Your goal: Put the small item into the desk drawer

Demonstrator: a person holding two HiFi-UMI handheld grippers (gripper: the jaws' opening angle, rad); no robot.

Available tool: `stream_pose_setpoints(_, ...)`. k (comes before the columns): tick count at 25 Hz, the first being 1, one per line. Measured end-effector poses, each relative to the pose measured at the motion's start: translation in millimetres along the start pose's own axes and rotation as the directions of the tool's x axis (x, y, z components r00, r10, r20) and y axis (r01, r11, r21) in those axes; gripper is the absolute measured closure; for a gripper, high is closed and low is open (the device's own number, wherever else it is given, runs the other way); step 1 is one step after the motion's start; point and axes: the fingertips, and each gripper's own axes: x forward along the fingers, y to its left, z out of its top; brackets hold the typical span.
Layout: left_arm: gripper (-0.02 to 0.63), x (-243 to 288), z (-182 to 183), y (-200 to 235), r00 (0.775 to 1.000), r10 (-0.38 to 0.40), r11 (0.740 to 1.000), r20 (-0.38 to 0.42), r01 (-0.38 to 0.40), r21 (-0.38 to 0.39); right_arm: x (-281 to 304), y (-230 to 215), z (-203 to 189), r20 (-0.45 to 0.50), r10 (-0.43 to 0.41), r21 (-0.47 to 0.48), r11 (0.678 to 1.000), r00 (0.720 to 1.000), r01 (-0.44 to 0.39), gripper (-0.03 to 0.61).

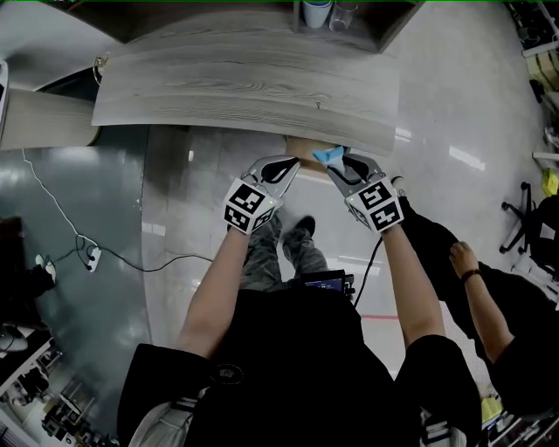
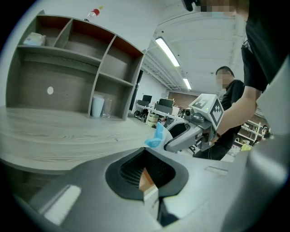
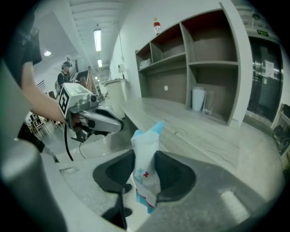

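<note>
The small item is a blue-and-white packet point(image 1: 329, 156) with a red cross on it point(image 3: 146, 158). My right gripper point(image 1: 336, 166) point(image 3: 145, 181) is shut on it and holds it upright at the desk's near edge. Just under that edge a strip of the drawer's tan inside point(image 1: 301, 145) shows. My left gripper point(image 1: 288, 166) point(image 2: 147, 181) is at the drawer, to the left of the packet point(image 2: 156, 137). Its jaws are closed on a thin brown-and-white edge, which looks like the drawer front. Most of the drawer is hidden under the desk top.
The grey wood desk top point(image 1: 244, 87) carries a shelf unit with a white cup point(image 1: 316, 12) and a glass point(image 1: 342, 14) at the back. Another person point(image 1: 489, 297) stands close on my right. A cable and plug strip point(image 1: 87, 253) lie on the floor at the left.
</note>
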Motion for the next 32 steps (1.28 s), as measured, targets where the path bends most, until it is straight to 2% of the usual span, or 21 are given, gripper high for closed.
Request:
stream_pose_setpoints(12, 0.613, 14.7, -28.4, 11.2, 0.999, -0.017, 1.0, -0.041, 0.016, -0.018, 51.2, 6.1, -31.2, -0.125, 0.066, -0.108, 0.991, 0.99, -0.08, 0.426)
stream_pose_setpoints(32, 0.612, 26.6, -73.2, 31.2, 0.997, -0.013, 0.999, -0.077, 0.01, -0.045, 118.9, 7.4, -80.1, -0.26, 0.126, -0.189, 0.966, 0.957, -0.178, 0.426)
